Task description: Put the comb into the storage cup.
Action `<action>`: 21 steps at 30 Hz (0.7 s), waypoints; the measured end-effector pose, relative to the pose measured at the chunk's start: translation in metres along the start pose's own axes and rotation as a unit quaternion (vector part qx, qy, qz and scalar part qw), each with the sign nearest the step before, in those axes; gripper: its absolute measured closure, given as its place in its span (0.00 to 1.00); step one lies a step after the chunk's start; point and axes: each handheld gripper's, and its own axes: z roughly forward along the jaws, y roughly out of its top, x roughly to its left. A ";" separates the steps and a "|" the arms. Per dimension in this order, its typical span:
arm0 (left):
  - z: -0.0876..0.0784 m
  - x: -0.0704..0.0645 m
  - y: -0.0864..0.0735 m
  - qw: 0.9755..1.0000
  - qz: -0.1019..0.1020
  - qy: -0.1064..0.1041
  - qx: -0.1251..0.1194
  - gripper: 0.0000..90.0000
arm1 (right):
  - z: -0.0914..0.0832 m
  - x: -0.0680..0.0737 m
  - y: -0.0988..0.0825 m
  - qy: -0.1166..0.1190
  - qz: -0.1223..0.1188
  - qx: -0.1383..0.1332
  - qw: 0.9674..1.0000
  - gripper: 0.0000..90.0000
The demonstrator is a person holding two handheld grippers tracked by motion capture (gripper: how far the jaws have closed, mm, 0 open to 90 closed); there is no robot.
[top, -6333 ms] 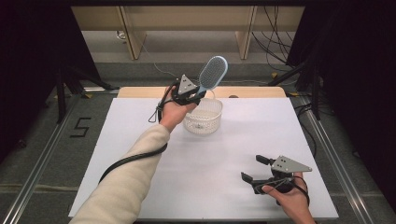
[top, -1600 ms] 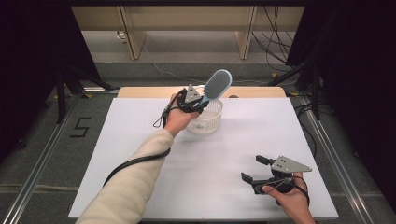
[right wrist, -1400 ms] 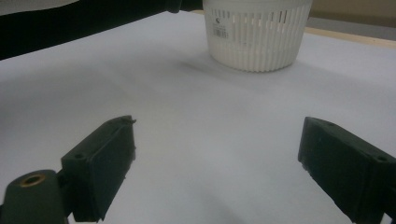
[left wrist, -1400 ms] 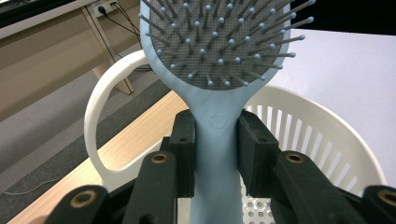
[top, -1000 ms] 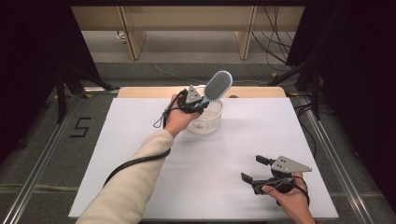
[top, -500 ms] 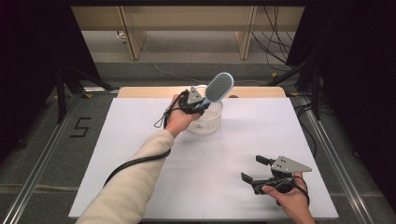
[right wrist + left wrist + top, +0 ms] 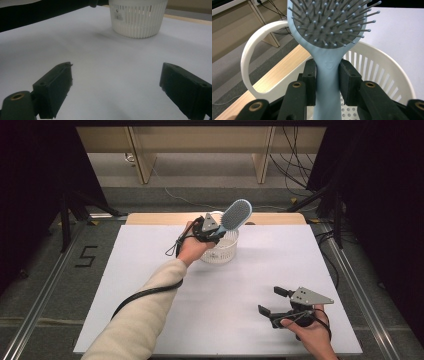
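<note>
Left gripper (image 7: 327, 82) is clamped on the handle of a light-blue hairbrush (image 7: 329, 37), jaws pressed against both sides of the neck. Brush head is held up and beyond the jaws, bristles seen facing the gripper camera. A white slotted basket (image 7: 384, 72) sits directly below and behind the jaws; brush is held above its rim. In the high view, the basket (image 7: 222, 251) is seen at the far side of the white table (image 7: 150, 260). Right gripper (image 7: 117, 85) is held low over bare tabletop, jaws spread wide, nothing between them; basket (image 7: 137, 17) is well ahead of it.
</note>
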 end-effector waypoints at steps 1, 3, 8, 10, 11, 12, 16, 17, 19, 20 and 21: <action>0.000 0.000 0.000 1.000 0.000 -0.001 0.000 0.76 | 0.000 0.000 0.000 0.000 0.000 0.000 1.000 0.13; 0.000 0.000 0.000 1.000 0.000 -0.002 0.002 0.76 | 0.000 0.000 0.000 0.001 -0.001 0.000 1.000 0.13; 0.000 0.000 0.000 1.000 0.002 -0.003 0.004 0.75 | 0.000 0.000 0.000 0.001 -0.001 -0.001 1.000 0.13; 0.000 0.000 0.001 1.000 0.001 -0.004 0.006 0.75 | 0.000 0.000 0.000 0.001 -0.001 -0.001 1.000 0.13; 0.000 0.000 0.001 1.000 -0.002 -0.005 0.008 0.75 | 0.000 0.000 0.000 0.001 -0.001 -0.001 1.000 0.13; 0.000 0.000 0.001 1.000 -0.003 -0.005 0.008 0.74 | 0.000 0.000 0.000 0.001 -0.001 -0.001 1.000 0.13; -0.001 0.002 0.001 1.000 -0.012 -0.004 0.003 0.73 | 0.000 0.000 0.000 0.000 0.000 0.000 1.000 0.13; -0.001 0.002 0.000 1.000 -0.014 -0.005 0.008 0.72 | 0.000 0.000 0.000 0.001 -0.001 0.000 1.000 0.13; -0.002 0.003 -0.001 1.000 -0.016 0.000 0.010 0.71 | 0.000 0.000 0.000 0.000 -0.001 0.000 1.000 0.13; -0.003 0.005 -0.001 1.000 -0.016 0.000 0.011 0.71 | 0.000 0.000 0.000 0.000 -0.001 0.000 1.000 0.13; -0.004 0.005 -0.002 1.000 -0.018 0.000 0.008 0.70 | 0.000 0.000 0.000 0.000 -0.001 0.000 1.000 0.13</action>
